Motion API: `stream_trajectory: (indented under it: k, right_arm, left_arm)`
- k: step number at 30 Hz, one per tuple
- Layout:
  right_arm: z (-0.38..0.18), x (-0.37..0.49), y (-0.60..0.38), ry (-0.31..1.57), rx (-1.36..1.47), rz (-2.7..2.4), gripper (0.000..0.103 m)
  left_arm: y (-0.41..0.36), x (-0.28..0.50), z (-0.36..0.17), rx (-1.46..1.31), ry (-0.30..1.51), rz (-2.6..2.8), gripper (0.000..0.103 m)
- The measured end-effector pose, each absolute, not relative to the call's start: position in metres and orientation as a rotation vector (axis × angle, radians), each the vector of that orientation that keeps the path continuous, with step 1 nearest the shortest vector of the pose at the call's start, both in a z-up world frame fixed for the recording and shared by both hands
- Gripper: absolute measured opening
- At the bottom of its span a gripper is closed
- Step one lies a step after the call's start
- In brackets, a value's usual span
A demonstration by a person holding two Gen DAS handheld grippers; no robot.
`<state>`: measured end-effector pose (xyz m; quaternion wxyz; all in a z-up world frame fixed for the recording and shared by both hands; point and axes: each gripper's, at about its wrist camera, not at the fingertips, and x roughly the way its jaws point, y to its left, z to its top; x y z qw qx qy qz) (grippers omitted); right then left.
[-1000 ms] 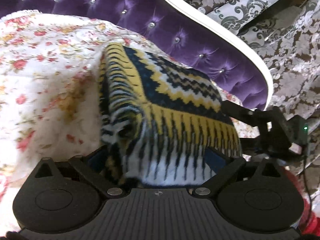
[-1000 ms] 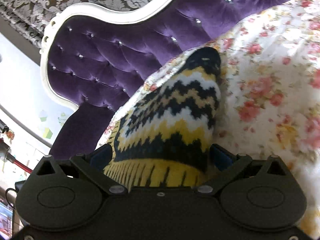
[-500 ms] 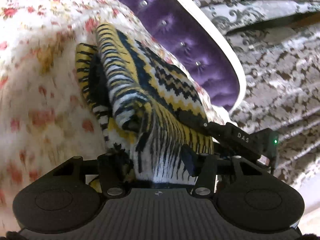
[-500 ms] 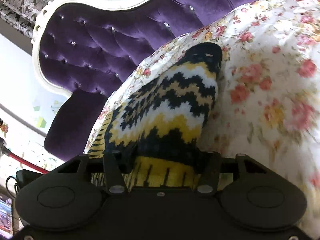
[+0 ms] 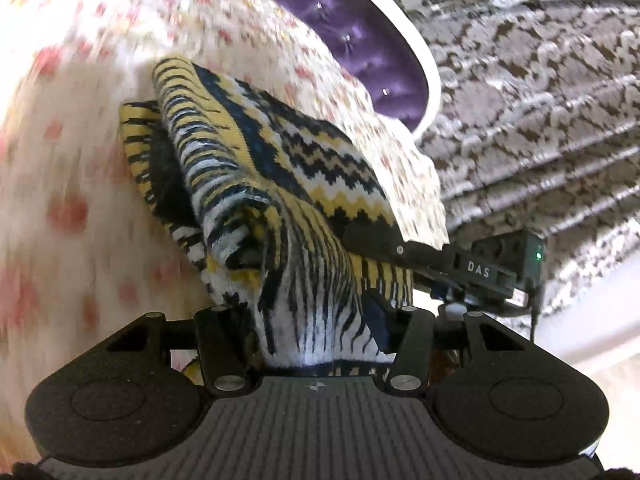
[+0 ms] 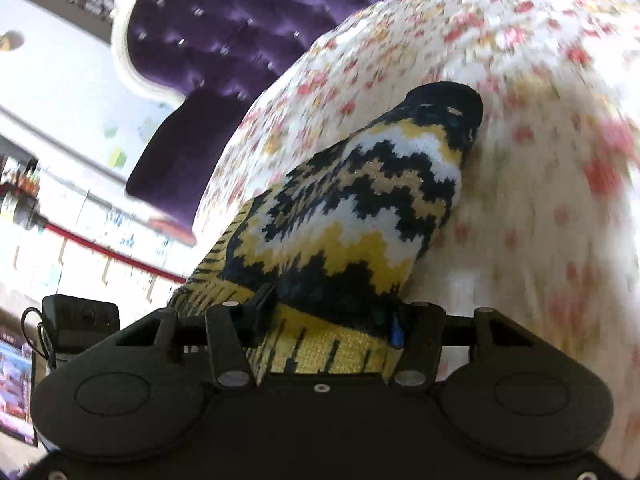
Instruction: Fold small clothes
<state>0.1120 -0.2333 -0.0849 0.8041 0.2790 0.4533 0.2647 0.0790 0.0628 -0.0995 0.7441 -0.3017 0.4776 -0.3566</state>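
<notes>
We have the knitted garment, a small zigzag piece in yellow, black and white, lying on the flowered bedspread below the purple headboard. Our left gripper is about half closed, its pads pinching a bunched striped edge of the knit. Our right gripper is likewise about half closed, clamped on the yellow ribbed hem at the other end; its body shows in the left view just to the right of the garment.

What could go wrong, as we judge it: each grip holds a thick bunch rather than a clean single edge, so layers may slip out unevenly and spoil the fold. Both views are smeared with motion, and a fast carry could drag the bedspread or let the loose striped flap nearest the headboard flop open. The two grippers sit close together, so they might collide if brought nearer.

For room, the bedspread is open on the side of the garment away from the headboard. Toward the headboard its white frame closes things off, and the bed edge falls away beside the right gripper.
</notes>
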Motion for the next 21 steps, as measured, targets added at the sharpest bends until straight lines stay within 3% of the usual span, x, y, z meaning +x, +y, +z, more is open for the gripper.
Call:
stream_trajectory:
  k: [7, 12, 14, 15, 21]
  right_arm:
    - [-0.087, 0.043, -0.222, 0.956, 0.490, 0.563, 0.077]
    - [-0.096, 0.004, -0.224, 0.912, 0.445, 0.484, 0.087]
    - [-0.096, -0.006, -0.222, 0.881, 0.438, 0.462, 0.093]
    - [-0.095, -0.012, -0.222, 0.869, 0.429, 0.450, 0.103]
    - [-0.082, -0.043, -0.221, 0.781, 0.373, 0.374, 0.103]
  left_arm:
    - [0.064, 0.000, -0.109, -0.615, 1.042, -0.749, 0.051]
    - [0.062, -0.035, -0.106, -0.423, 0.935, -0.611, 0.053]
    - [0.059, -0.045, -0.102, -0.368, 0.887, -0.560, 0.059]
    - [0.057, -0.050, -0.099, -0.335, 0.862, -0.530, 0.065]
    - [0.051, -0.082, -0.072, -0.227, 0.669, -0.348, 0.074]
